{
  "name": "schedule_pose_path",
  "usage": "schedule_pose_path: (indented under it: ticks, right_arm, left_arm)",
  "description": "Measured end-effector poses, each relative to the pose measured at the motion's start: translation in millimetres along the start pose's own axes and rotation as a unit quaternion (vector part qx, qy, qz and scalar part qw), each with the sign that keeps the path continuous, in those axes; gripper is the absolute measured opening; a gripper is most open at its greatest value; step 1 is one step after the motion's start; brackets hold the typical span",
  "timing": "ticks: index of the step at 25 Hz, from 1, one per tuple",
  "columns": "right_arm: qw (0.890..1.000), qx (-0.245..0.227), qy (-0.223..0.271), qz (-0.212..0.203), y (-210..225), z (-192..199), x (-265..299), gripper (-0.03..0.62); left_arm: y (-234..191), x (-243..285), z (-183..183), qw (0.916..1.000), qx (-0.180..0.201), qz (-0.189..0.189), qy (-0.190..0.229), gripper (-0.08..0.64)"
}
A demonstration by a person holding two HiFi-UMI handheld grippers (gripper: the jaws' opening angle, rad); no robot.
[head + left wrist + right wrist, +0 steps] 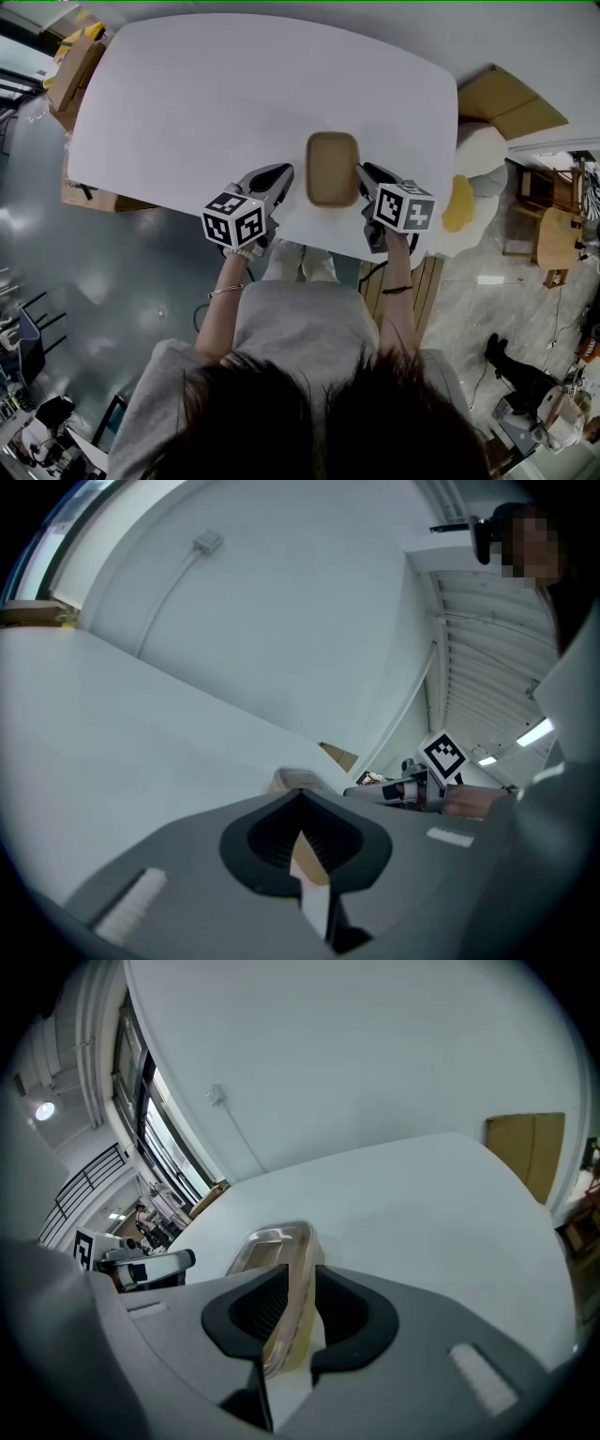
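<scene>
Ok, tray point(332, 169) sat on the white table point(216, 94), close to the near edge and straight in front of you, long side pointing away. It was tan, shallow, round-cornered, with a clear lid on top.

Your right gripper point(362, 174) was clamped on the tray's right rim. The right gripper view had that rim running straight between the two pads, jaws pulled in narrow on it.

Your left gripper point(287, 174) sat just beside the tray's left side. Its jaws were nearly together, with only a slim gap. Through that gap the left gripper view showed a sliver of tan tray, then white table below. Couldn't tell from either view whether the tips touched the tray.

Only print visible was the black-and-white square markers on the left cube point(233, 223) and the right cube point(404, 207).

Around the table:
- Cardboard boxes point(75, 70) stood off the far left corner.
- A flat cardboard sheet point(511, 103) lay off the right.
- A yellow object point(458, 204) lay on something white beside the right edge.
- You had a thin band point(225, 292) on your left wrist.
</scene>
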State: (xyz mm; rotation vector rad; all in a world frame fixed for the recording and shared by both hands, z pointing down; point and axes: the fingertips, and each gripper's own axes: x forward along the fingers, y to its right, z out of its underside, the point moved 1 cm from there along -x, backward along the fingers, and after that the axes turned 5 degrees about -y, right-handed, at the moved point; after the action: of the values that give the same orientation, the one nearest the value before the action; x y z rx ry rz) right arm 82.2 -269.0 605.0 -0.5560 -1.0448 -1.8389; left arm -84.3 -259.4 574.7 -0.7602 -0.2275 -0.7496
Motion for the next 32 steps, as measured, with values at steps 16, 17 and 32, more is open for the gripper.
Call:
schedule_pose_path:
  ticks: [16, 17, 32]
  right_arm:
    - [1.0, 0.024, -0.004, 0.009, 5.1, 3.4, 4.6, 0.069]
    - [1.0, 0.025, -0.003, 0.01, 5.3, 3.4, 5.4, 0.067]
    - [0.999, 0.03, 0.005, 0.021, 2.5, 0.8, 4.0, 0.048]
  left_arm:
    - [-5.2, -1.9, 6.6, 0.9999, -0.005, -0.007, -0.007, -0.009]
    - [-5.8, -1.8, 6.8, 0.9999, -0.005, -0.007, -0.007, -0.009]
    - [-5.8, -5.5, 0.4, 1.0, -0.003, -0.006, 0.0, -0.009]
